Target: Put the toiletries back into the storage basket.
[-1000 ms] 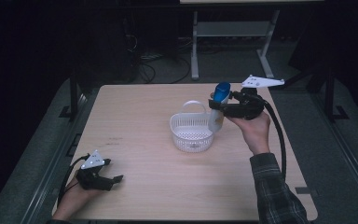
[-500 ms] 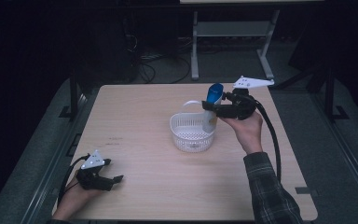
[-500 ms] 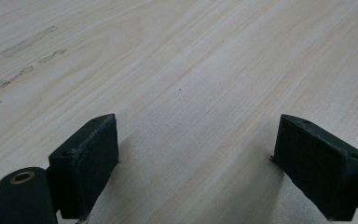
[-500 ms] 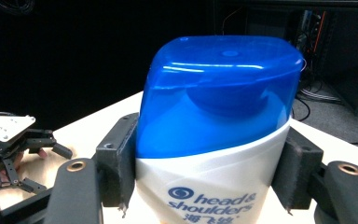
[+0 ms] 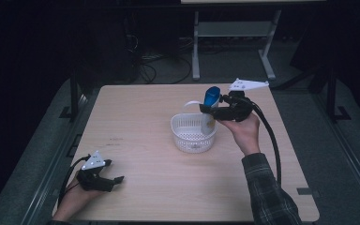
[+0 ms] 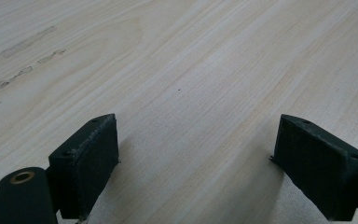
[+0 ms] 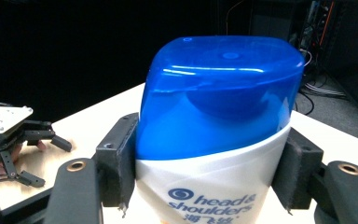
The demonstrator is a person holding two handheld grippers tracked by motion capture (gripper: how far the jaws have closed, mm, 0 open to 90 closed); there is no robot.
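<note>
My right gripper (image 5: 211, 111) is shut on a white shampoo bottle (image 5: 209, 117) with a blue cap (image 7: 219, 93), held upright above the right side of a white perforated basket (image 5: 187, 136). Both pads (image 7: 121, 158) press the bottle just below the cap. Whether the bottle's bottom touches the basket is hidden. At the table's front left corner my left gripper (image 5: 115, 180) lies low on the wood, jaws open with nothing between its pads (image 6: 88, 158). It also appears far off as the left gripper (image 7: 51, 140) in the right gripper view.
The light wooden table (image 5: 145, 112) has bare wood around the basket. A white strip (image 5: 192, 103) curves up behind the basket. A metal stand (image 5: 229, 51) and cables (image 5: 154, 65) sit on the dark floor beyond the far edge.
The right gripper has shifted the bottle a little left and toward the basket, turning it more upright. The left gripper has stayed put.
</note>
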